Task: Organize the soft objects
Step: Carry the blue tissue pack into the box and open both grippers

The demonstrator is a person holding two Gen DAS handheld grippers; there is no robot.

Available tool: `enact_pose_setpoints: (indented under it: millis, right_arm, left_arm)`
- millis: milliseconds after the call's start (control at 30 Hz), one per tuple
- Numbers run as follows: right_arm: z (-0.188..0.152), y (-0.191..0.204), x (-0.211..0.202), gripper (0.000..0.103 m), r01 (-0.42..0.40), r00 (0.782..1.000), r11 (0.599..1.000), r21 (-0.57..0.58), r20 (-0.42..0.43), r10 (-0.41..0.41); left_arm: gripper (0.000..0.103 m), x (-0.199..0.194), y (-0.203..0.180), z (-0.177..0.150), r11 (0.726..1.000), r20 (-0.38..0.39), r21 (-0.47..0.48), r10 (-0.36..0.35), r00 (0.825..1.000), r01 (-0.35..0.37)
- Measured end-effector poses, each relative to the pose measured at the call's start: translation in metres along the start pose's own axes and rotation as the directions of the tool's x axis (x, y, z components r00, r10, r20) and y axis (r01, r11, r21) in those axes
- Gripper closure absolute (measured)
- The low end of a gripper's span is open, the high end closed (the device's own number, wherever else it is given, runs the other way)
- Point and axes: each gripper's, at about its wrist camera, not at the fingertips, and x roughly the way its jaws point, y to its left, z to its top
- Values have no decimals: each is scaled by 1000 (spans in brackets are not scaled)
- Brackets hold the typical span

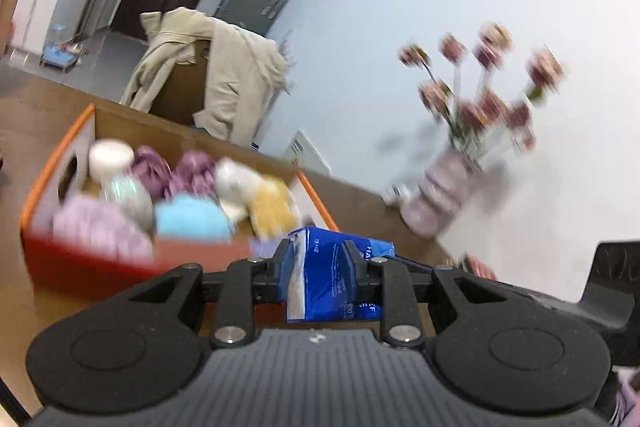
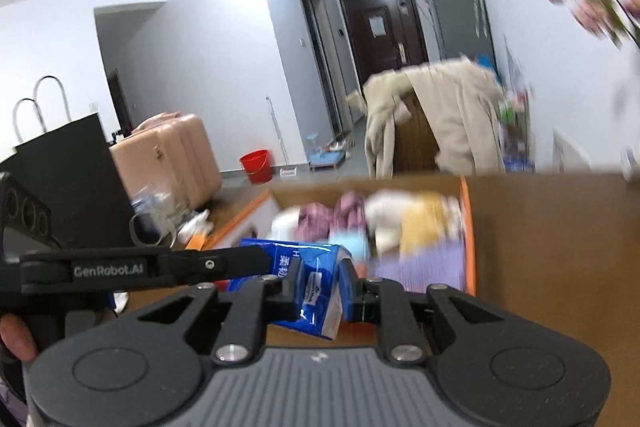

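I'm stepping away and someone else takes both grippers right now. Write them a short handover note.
Left tongs: shut on one end of the blue pack.
Right tongs: shut on its other end; the pack hangs between both, above the table.
Orange box: just ahead, already holding soft balls and plush in white, purple, blue and yellow.
Done: those are boxed, the pack is lifted.
Left: probably carry the pack over the box and release both tongs together.
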Motion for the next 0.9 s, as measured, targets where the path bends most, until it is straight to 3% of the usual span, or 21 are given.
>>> enact_pose_setpoints:
  millis: [100,233,333,400,500,567,667,733,900]
  right_arm:
    - [39,4,56,85,22,999,999,-45,-43,-24]
    - [72,9,152,85,25,986,995,-93,-163,-40]
    - [71,11,221,85,4,958,995,-98,-284,-32]
    - [63,15,251,85,-27,940,995,-92,-341,-6]
    - [59,14,272,86,-116,931,992,-42,-353,94]
    - [53,11,282,89,-110,923,993,-50,-375,83]
    - [41,11,293,89,-90,906,995,-52,-420,60]
    - [41,10,296,89,-97,900,993,-62,-432,61]
    - [39,5,296,86,-89,901,995,-35,-428,66]
  left_arm:
    - [78,32,34,36,997,-12,-66,32,999,-33]
    - [77,73,89,55,982,-68,-141,114,991,-123]
    - [77,95,116,52,957,-156,-130,238,959,-259]
    - [78,94,121,50,937,-131,-76,328,935,-340]
    - [76,84,116,49,917,-68,-12,398,915,-399]
    - [74,87,108,44,916,-73,73,399,914,-394]
    - [74,97,105,38,895,-93,139,439,894,-425]
    - [75,103,111,32,901,-136,137,428,894,-411]
    - [74,98,104,29,907,-155,183,407,900,-379]
